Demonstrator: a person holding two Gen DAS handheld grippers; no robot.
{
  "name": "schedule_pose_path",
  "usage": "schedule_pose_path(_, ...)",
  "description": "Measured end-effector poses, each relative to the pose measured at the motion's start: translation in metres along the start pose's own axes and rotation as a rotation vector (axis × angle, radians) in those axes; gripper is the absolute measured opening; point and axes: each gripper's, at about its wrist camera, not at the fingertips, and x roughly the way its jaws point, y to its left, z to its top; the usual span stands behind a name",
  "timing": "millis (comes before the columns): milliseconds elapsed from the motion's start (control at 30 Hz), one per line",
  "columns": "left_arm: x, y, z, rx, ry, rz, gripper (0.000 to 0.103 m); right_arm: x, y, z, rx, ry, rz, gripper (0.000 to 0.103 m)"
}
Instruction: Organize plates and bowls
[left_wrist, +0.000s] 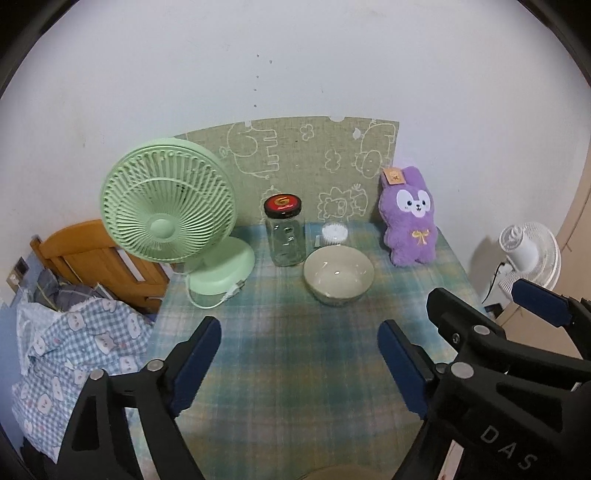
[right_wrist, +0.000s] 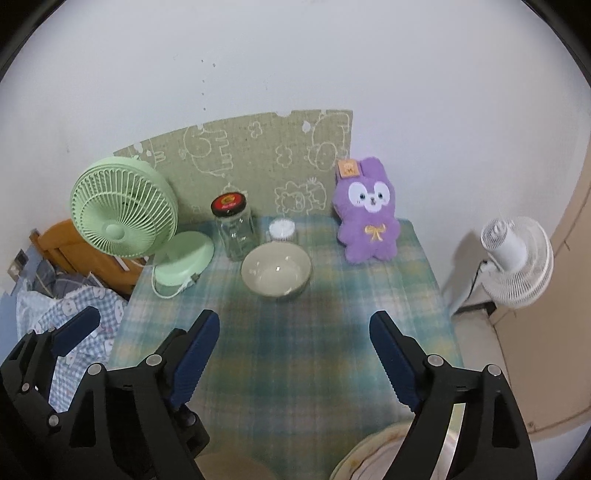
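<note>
A cream bowl (left_wrist: 338, 274) stands empty on the plaid tablecloth (left_wrist: 288, 350), far of centre; it also shows in the right wrist view (right_wrist: 276, 269). My left gripper (left_wrist: 299, 362) is open and empty, hovering over the cloth short of the bowl. My right gripper (right_wrist: 293, 354) is open and empty, beside the left one. A pale plate rim (right_wrist: 373, 454) and a tan curved edge (right_wrist: 232, 467) show at the near table edge under the grippers, mostly hidden.
A green desk fan (left_wrist: 170, 206), a glass jar with a black lid (left_wrist: 285, 232), a small white container (left_wrist: 334, 233) and a purple plush rabbit (left_wrist: 410, 218) stand along the back. A bed with checked bedding (left_wrist: 74, 343) lies left. A white fan (right_wrist: 513, 258) stands right.
</note>
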Motion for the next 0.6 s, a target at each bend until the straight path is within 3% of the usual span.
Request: schedule_pose_path(600, 0.063, -0.026, 0.031, -0.057, 0.012, 0.045, 0.095, 0.075, -0.038, 0.04, -0.061, 0.007, 0.065, 0.088)
